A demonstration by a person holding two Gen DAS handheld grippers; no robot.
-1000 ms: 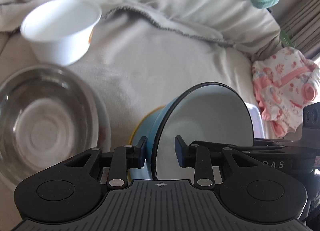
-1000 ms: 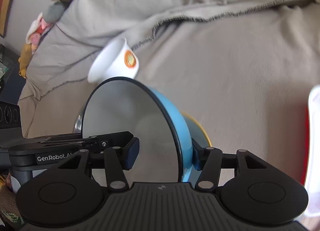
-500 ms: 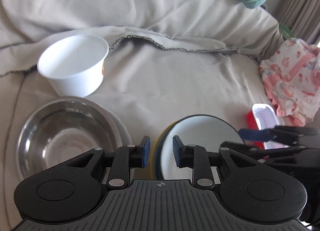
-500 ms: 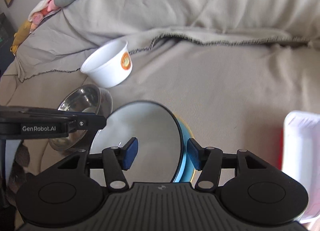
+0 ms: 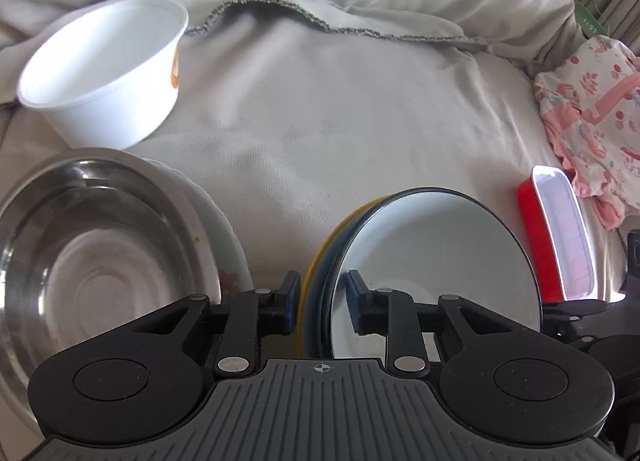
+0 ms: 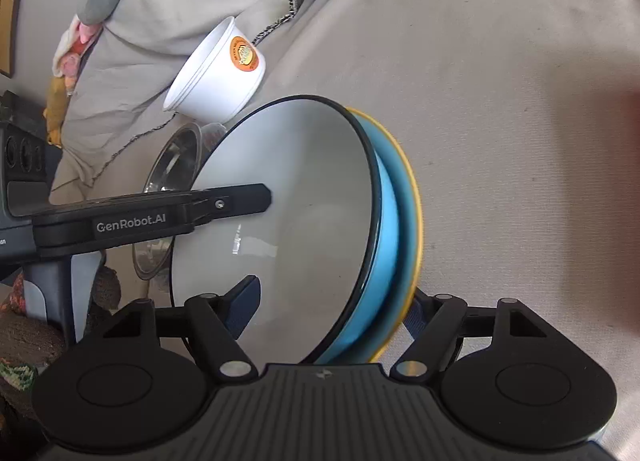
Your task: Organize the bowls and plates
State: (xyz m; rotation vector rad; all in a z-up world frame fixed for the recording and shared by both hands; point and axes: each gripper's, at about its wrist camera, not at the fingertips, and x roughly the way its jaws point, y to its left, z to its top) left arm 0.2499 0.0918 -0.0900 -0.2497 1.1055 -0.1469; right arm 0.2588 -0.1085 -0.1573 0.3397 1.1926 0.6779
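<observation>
A blue bowl with a white inside and a dark rim rests in a yellow-rimmed plate on the grey bedspread. My left gripper straddles the near rim of this stack. Its jaws are opening, with one pad inside the bowl and the other just outside the yellow rim. From the other side, my right gripper also straddles the blue bowl and yellow plate. Its jaws are opening wide and the pads stand off the rims. One of the left gripper's fingers reaches over the bowl.
A steel bowl sits on a white plate at the left, with a white paper bowl bearing an orange logo behind it. At the right lie a red box with a white lid and pink patterned cloth.
The blue bowl, held tilted up by both grippers a second ago, has come down into the yellow plate. The right jaws have spread apart, and the left jaws stand slightly wider.
</observation>
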